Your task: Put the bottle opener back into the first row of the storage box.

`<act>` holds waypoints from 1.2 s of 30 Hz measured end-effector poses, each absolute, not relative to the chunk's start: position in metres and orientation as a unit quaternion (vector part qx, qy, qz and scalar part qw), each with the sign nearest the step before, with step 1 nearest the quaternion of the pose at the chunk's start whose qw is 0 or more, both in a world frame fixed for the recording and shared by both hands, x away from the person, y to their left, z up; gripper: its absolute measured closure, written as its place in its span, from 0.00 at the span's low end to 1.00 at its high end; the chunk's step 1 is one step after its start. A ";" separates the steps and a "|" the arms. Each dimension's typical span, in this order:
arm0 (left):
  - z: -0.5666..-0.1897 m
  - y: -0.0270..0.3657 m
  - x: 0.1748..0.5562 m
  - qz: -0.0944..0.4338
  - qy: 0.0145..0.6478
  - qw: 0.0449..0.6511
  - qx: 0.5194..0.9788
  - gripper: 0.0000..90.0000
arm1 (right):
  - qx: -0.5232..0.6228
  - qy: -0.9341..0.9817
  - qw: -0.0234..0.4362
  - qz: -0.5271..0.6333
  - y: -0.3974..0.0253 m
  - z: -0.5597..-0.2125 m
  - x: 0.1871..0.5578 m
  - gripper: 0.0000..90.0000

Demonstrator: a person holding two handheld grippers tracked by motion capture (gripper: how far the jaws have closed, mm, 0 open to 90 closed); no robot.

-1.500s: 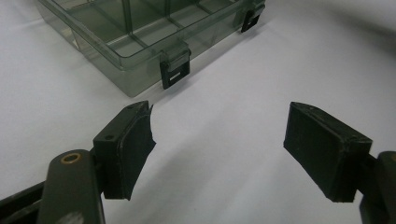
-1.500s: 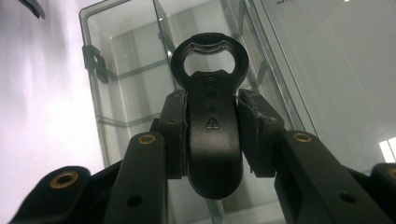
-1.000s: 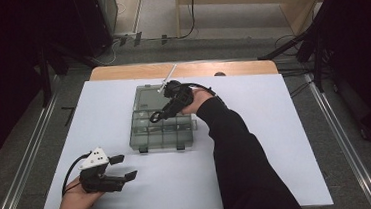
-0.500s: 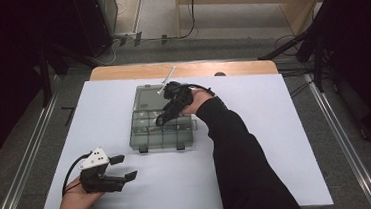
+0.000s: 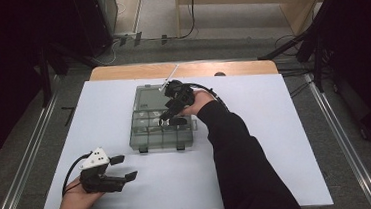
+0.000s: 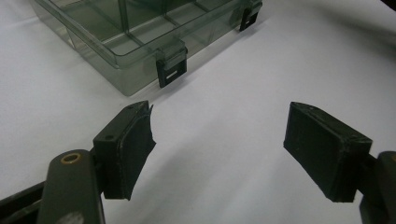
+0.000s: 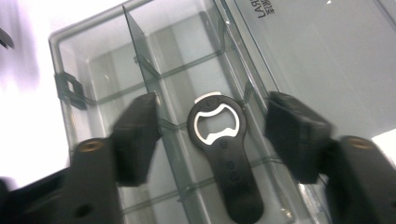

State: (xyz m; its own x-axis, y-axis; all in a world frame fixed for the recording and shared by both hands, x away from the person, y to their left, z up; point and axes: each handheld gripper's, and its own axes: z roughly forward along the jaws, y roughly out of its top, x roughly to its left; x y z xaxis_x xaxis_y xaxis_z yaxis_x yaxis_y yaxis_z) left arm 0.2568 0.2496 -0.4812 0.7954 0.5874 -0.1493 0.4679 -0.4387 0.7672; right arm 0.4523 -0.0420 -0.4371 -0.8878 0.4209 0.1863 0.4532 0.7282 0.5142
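Note:
A clear grey compartment box (image 5: 148, 134) lies open in the middle of the white table, its lid (image 5: 149, 98) flat behind it. Inside lies a black bottle opener (image 7: 226, 158) with a metal head, resting across the dividers. My right gripper (image 5: 172, 116) hovers open just above the box, its jaws standing either side of the opener (image 5: 177, 120) in the right gripper view. My left gripper (image 5: 127, 168) rests open near the front left of the table, empty, facing the box's front wall and latches (image 6: 171, 72).
The white board (image 5: 272, 143) covers a wooden table whose far edge (image 5: 121, 72) shows. Dark equipment and cables stand on the floor behind. Metal rails (image 5: 344, 142) run along both sides.
My right gripper has shifted slightly toward the front over the box. The left gripper has stayed where it was.

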 end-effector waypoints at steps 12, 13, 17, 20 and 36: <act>-0.481 0.250 0.257 0.071 0.313 0.424 0.847 0.26 | -0.307 -0.901 0.012 -0.305 -0.052 -0.438 0.439 0.26; -0.482 0.250 0.257 0.072 0.313 0.424 0.847 0.26 | -0.307 -0.901 0.012 -0.305 -0.052 -0.438 0.439 0.26; -0.481 0.251 0.257 0.074 0.312 0.423 0.847 0.26 | -0.337 -0.887 -0.005 -0.315 -0.058 -0.439 0.431 0.26; -0.482 0.250 0.256 0.074 0.313 0.423 0.847 0.26 | -0.348 -0.882 -0.006 -0.317 -0.060 -0.440 0.426 0.26; -0.482 0.250 0.256 0.073 0.315 0.423 0.847 0.26 | -0.360 -0.874 -0.022 -0.327 -0.071 -0.444 0.396 0.27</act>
